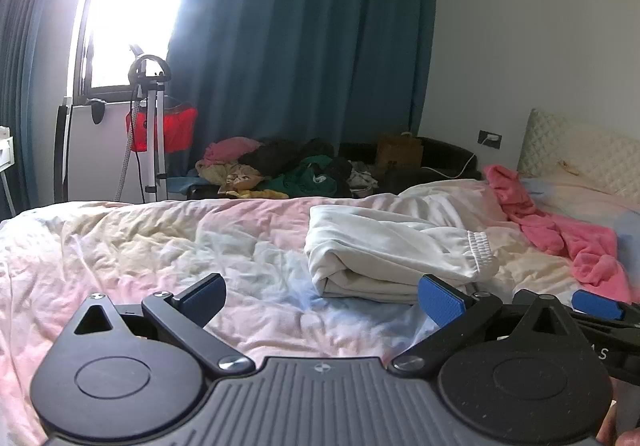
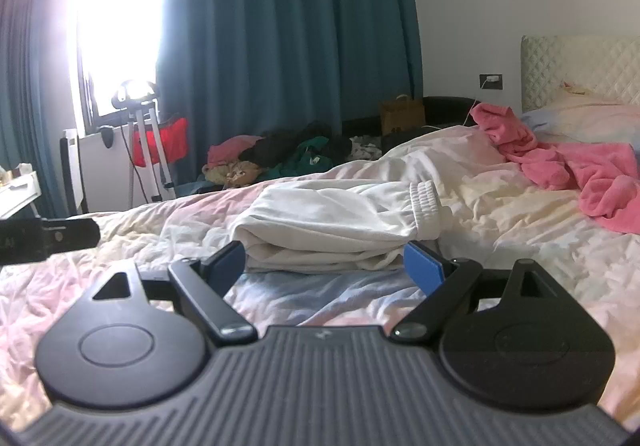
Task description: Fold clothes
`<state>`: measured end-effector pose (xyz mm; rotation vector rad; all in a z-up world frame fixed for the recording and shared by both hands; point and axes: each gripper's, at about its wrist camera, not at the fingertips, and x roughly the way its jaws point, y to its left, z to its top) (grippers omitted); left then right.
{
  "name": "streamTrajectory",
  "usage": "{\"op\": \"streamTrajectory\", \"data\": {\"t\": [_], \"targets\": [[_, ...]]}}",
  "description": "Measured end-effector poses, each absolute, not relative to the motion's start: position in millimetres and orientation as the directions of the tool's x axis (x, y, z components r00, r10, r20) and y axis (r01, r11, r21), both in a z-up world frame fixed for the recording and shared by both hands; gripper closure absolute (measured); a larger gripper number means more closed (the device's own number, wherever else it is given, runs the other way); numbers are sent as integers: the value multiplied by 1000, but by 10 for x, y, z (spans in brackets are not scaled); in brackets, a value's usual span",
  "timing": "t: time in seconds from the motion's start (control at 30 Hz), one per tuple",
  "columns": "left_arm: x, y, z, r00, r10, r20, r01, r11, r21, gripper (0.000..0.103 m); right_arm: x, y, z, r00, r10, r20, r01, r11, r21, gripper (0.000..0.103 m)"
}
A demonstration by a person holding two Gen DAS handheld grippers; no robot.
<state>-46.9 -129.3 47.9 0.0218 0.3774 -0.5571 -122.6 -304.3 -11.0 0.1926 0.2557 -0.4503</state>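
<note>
A folded white garment (image 1: 392, 250) (image 2: 332, 222) with an elastic cuff lies on the bed's pale quilt (image 1: 160, 246) (image 2: 520, 230). My left gripper (image 1: 322, 300) is open, low over the quilt, with the garment just ahead and to the right of its gap. My right gripper (image 2: 324, 266) is open too, its blue pads flanking the near edge of the folded garment without touching it. A crumpled pink garment (image 1: 560, 222) (image 2: 580, 170) lies farther right, toward the headboard. The right gripper's tip (image 1: 600, 304) shows at the left wrist view's right edge.
A heap of mixed clothes (image 1: 288, 166) (image 2: 280, 158) sits beyond the bed's far side under blue curtains. A garment steamer stand (image 1: 152, 118) (image 2: 144, 142) stands by the bright window. The quilted headboard (image 2: 580, 66) and a wall socket (image 2: 491, 80) are at the right.
</note>
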Motion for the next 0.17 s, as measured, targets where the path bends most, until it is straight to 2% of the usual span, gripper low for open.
{"op": "streamTrajectory", "data": {"t": [0.17], "targets": [[-471, -1302, 478, 781, -514, -354, 525, 848, -74, 0, -1207, -3041, -118, 866, -404, -294, 454, 883, 123, 15]]}}
